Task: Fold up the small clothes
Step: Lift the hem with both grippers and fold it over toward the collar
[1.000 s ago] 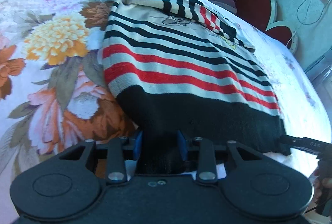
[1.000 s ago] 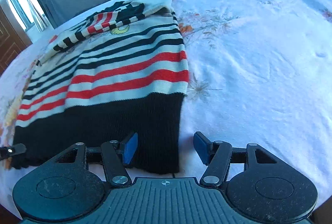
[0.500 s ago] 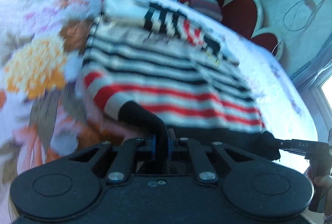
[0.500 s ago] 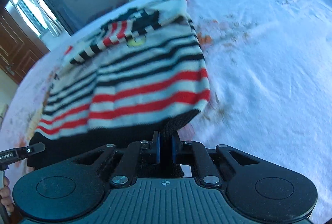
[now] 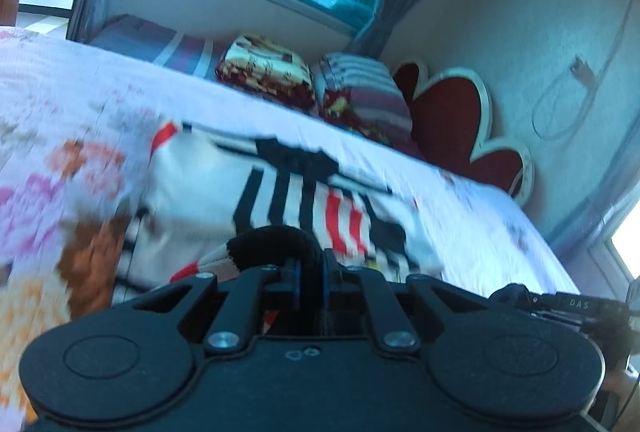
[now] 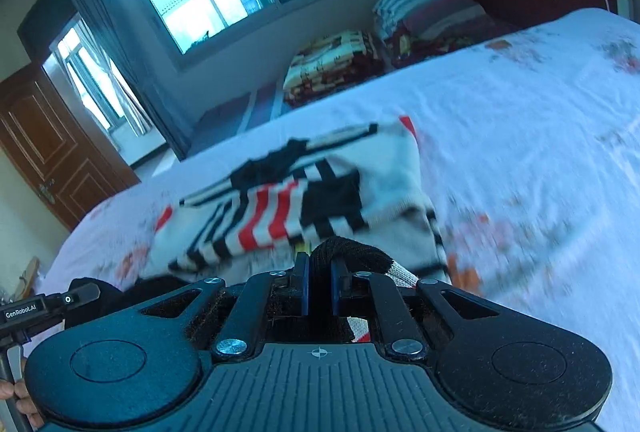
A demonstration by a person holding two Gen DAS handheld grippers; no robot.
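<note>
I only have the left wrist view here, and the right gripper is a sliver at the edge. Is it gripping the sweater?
Observer: Yes. The right gripper is shut on the sweater, with the black hem bunched between its jaws.
Operator: Does my left gripper show there?
Observer: Only the tip of the left gripper, at the left edge, with black cloth at it.
Operator: What's right of the sweater?
Observer: Pale bedsheet with faint flowers.

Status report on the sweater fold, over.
Left tongs and right tongs both shut on sweater hem, lifted off bed. Nothing in the way.
</note>
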